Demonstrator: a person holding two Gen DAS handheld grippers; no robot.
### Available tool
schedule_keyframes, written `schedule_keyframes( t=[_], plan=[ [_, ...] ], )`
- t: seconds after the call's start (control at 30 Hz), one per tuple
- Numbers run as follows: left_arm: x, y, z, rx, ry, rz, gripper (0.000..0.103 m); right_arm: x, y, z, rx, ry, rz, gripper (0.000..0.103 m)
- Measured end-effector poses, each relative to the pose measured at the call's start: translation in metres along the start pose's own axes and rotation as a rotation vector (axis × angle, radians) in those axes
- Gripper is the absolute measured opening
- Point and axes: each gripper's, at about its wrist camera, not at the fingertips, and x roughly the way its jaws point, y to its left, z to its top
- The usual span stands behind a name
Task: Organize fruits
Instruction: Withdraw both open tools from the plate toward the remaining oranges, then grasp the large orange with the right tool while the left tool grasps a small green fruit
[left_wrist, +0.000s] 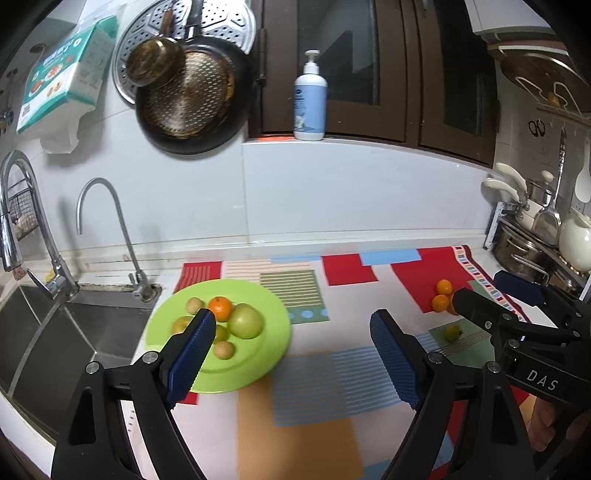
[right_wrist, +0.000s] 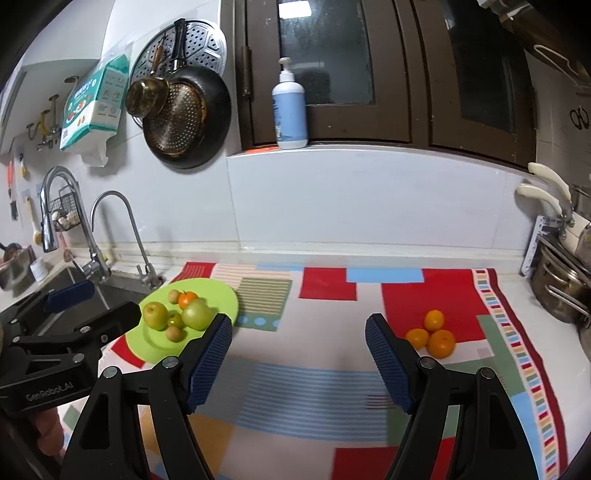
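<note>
A lime-green plate (left_wrist: 266, 295) lies on the patterned cloth beside the sink. It holds a tangerine (left_wrist: 220, 308), a big green apple (left_wrist: 246, 320) and several small green fruits. My left gripper (left_wrist: 293, 321) hovers open just right of the plate, nothing between its blue pads. Three oranges (right_wrist: 432, 334) sit grouped on the cloth's right side, with a small green fruit (left_wrist: 452, 332) near them. My right gripper (right_wrist: 299, 323) is open and empty, with the oranges just past its right finger. The plate (right_wrist: 218, 291) appears left of it.
A steel sink (left_wrist: 55, 332) with two faucets lies left of the plate. Pans hang on the wall, and a pump bottle (left_wrist: 310, 99) stands on the window ledge. Pots (right_wrist: 561, 288) crowd the right counter end. The striped cloth (right_wrist: 295, 398) covers the counter.
</note>
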Motion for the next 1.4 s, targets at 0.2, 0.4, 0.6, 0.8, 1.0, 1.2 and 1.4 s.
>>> schedule_keyframes(
  t=[0.2, 0.4, 0.6, 0.8, 1.0, 1.2, 1.4],
  plan=[
    [-0.004, -0.035, 0.002, 0.005, -0.012, -0.035, 0.088, -0.018, -0.031, 0.002, -0.024, -0.009, -0.026, 0.075],
    [0.002, -0.069, 0.005, 0.025, -0.013, -0.046, 0.088, -0.025, -0.063, 0.002, -0.040, -0.016, -0.047, 0.075],
    [0.008, -0.107, 0.004, 0.051, -0.020, -0.044, 0.088, -0.022, -0.096, -0.004, -0.055, 0.000, -0.044, 0.075],
    [0.023, -0.141, -0.003, 0.041, -0.013, -0.075, 0.089, -0.009, -0.134, -0.010, -0.059, 0.030, -0.040, 0.075],
    [0.047, -0.173, -0.010, 0.074, 0.009, -0.098, 0.089, 0.009, -0.166, -0.017, -0.083, 0.068, -0.038, 0.075],
    [0.077, -0.191, -0.020, 0.081, 0.085, -0.105, 0.089, 0.033, -0.186, -0.028, -0.112, 0.124, -0.009, 0.075],
    [0.110, -0.203, -0.037, 0.090, 0.180, -0.129, 0.081, 0.063, -0.196, -0.039, -0.157, 0.190, 0.045, 0.075]
  ],
)
